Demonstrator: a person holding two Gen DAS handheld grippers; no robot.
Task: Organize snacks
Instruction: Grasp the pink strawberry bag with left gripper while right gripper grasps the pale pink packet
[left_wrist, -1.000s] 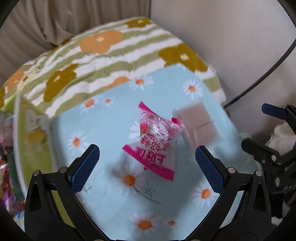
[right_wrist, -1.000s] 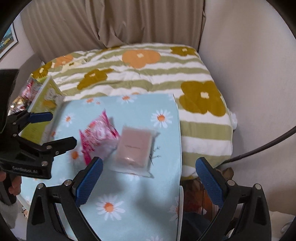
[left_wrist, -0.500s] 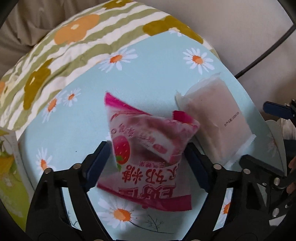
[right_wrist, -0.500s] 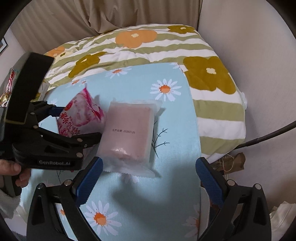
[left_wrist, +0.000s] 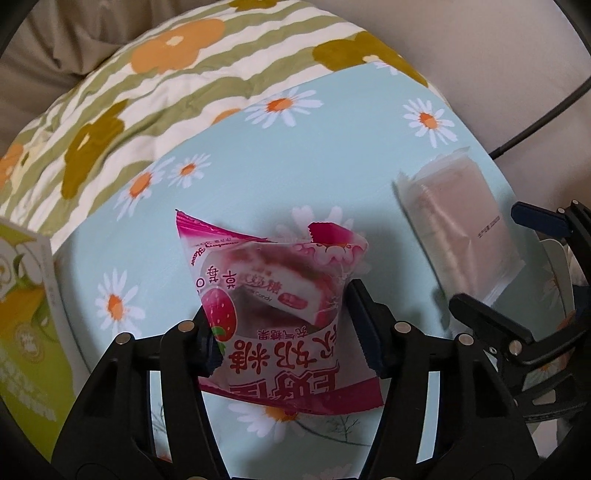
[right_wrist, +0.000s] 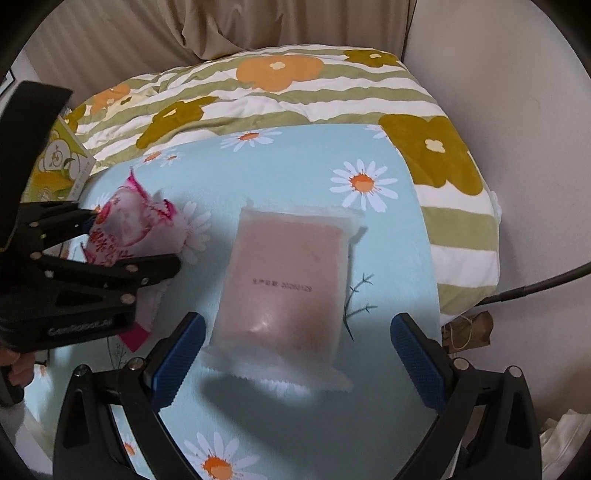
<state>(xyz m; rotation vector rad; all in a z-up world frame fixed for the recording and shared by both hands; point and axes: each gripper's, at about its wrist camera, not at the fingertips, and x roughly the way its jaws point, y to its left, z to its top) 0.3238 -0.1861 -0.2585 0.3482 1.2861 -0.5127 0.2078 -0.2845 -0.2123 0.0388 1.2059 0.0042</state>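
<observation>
Snacks first: a pink-and-white strawberry candy packet with red print (left_wrist: 280, 295) sits pinched between the two blue-padded fingers of the left gripper (left_wrist: 284, 332), its jaws closed on the packet's lower half while the sealed top edge points away from the camera. From the right wrist view the same packet (right_wrist: 125, 229) juts out of that black left gripper (right_wrist: 122, 240), just beside the left edge of a flat translucent pouch holding a pale pink block (right_wrist: 288, 280). The right gripper (right_wrist: 295, 365) hangs with its jaws spread wide, one finger on either side of the pouch's near serrated edge, neither pad touching it. The pouch lies flat on a light blue cloth printed with white daisies (right_wrist: 295, 173), with bare cloth showing beyond its far end and a narrower strip between it and the cloth's right edge. Beyond the cloth lies a green-and-white striped quilt with orange and olive flowers (right_wrist: 332, 96). A green-and-white carton (left_wrist: 26, 332) stands at the cloth's left edge. A black cable (right_wrist: 535, 288) runs along the beige wall past the quilt's right side.
</observation>
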